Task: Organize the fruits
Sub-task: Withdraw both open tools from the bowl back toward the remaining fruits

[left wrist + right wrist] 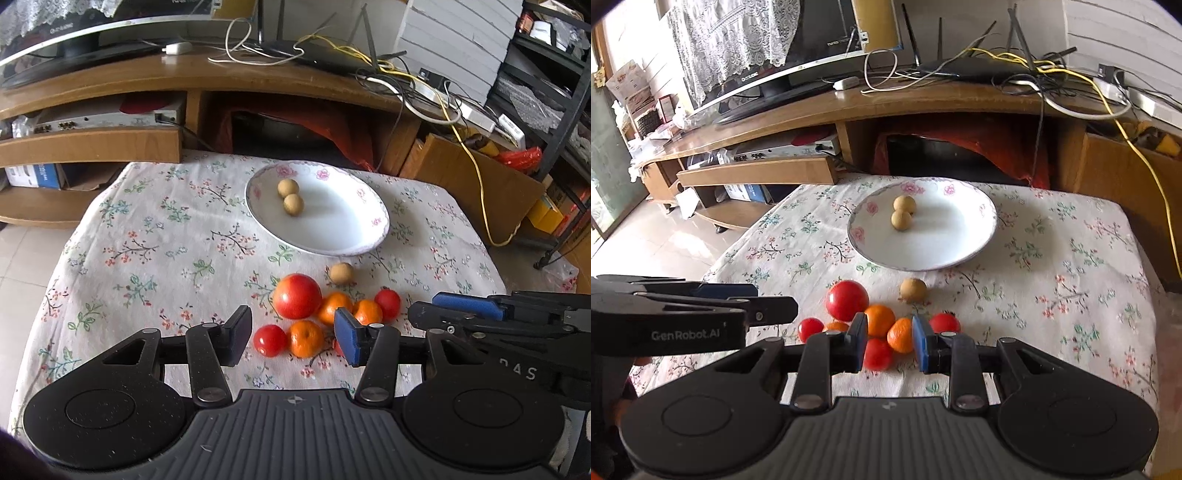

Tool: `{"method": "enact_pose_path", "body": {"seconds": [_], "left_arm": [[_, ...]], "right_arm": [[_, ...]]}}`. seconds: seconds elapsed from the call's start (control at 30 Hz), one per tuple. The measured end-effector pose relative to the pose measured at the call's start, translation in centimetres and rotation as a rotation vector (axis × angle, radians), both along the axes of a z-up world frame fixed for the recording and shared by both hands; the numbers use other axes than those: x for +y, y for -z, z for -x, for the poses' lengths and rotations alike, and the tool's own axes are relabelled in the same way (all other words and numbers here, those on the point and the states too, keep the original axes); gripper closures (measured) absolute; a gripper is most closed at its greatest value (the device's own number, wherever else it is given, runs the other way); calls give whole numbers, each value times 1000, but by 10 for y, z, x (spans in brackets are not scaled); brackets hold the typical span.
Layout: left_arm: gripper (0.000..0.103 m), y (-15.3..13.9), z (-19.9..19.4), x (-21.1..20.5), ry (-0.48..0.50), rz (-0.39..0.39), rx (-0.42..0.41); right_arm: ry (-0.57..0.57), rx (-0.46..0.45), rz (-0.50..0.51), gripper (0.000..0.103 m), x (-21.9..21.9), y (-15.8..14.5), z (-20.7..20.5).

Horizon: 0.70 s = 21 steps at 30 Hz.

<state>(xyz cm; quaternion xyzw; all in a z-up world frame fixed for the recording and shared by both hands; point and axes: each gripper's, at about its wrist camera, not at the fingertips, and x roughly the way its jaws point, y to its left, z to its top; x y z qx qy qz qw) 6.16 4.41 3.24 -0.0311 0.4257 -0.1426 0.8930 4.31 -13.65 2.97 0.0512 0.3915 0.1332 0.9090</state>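
Observation:
A white floral plate [343, 236] [964, 243] holds two tan longans [291, 195] [903, 212]. A third longan [341, 273] [913, 290] lies on the cloth just in front of the plate. Nearer me is a cluster: a big red tomato [297, 295] [847, 300], several mandarins [306, 339] [880, 319] and small red tomatoes [270, 340] [877, 354]. My left gripper [293, 336] is open and empty above the near side of the cluster. My right gripper [889, 341] is open and empty, hovering over a small tomato and a mandarin [901, 335].
The table wears a floral cloth [166, 240] [1052, 295]. Behind it stands a wooden TV stand [207, 74] with a TV, router and cables. The floor drops off at the left [22, 258]. The right gripper's side shows at the right edge [498, 314].

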Motion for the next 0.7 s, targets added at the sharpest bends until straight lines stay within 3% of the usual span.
{"method": "enact_pose_path", "body": {"seconds": [0.7], "left_arm": [[42, 0, 23, 1, -3, 3, 9]], "right_arm": [[-21, 15, -29, 83, 8, 1, 20]]}}
